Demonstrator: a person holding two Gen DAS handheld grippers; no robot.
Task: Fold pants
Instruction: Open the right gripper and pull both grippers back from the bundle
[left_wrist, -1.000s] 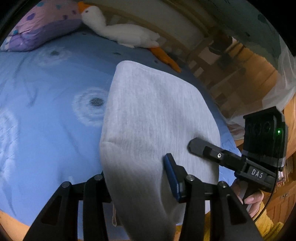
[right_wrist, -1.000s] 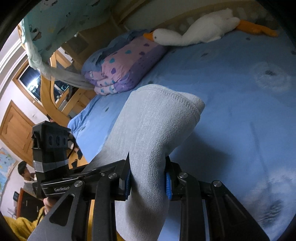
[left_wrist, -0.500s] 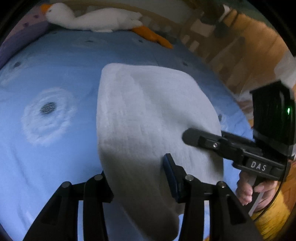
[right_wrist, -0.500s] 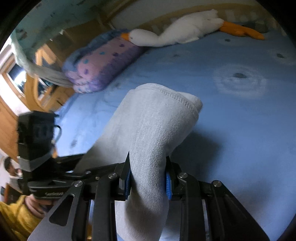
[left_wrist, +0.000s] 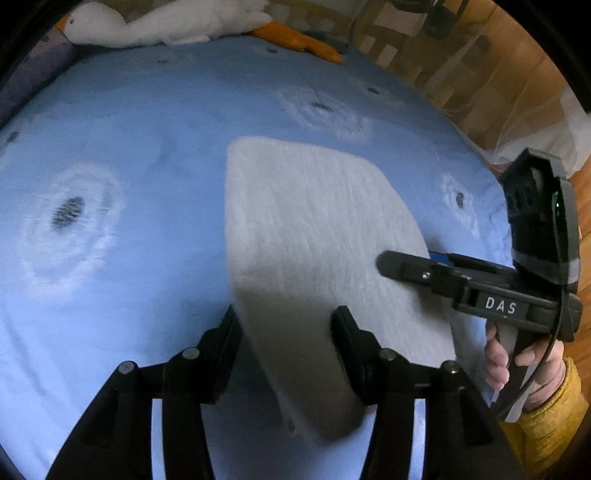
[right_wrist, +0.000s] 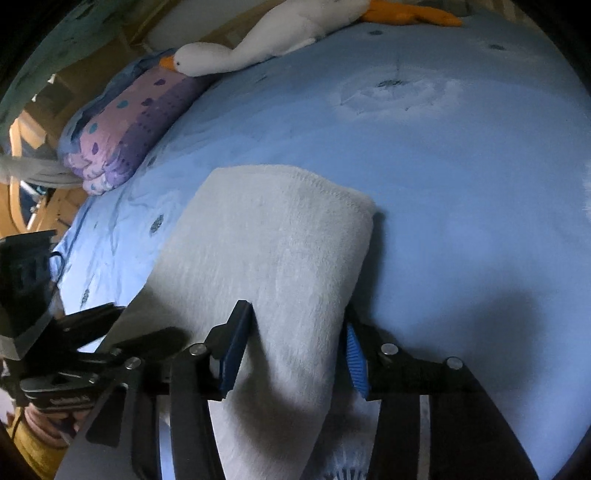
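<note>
The folded grey pants (left_wrist: 317, 236) are being laid on the blue bedsheet (left_wrist: 155, 155), with the left gripper (left_wrist: 286, 325) and right gripper (right_wrist: 291, 339) just parted and slack around the near edge toward 6 o'clock, so withdrawal without dragging is required next.

**Count of things on and around the bed**

One pair of grey pants (left_wrist: 317, 236) lies folded on one blue bed sheet (left_wrist: 155, 122). Two grippers are in view: the left gripper (left_wrist: 286, 325) and the right gripper (right_wrist: 295, 347), each with two fingers. One white stuffed goose (right_wrist: 266, 40) lies at the far side of the bed, with one purple-and-pink dotted pillow (right_wrist: 129, 129) next to it. One hand (left_wrist: 517, 362) in one yellow sleeve (left_wrist: 546, 417) shows.
</note>
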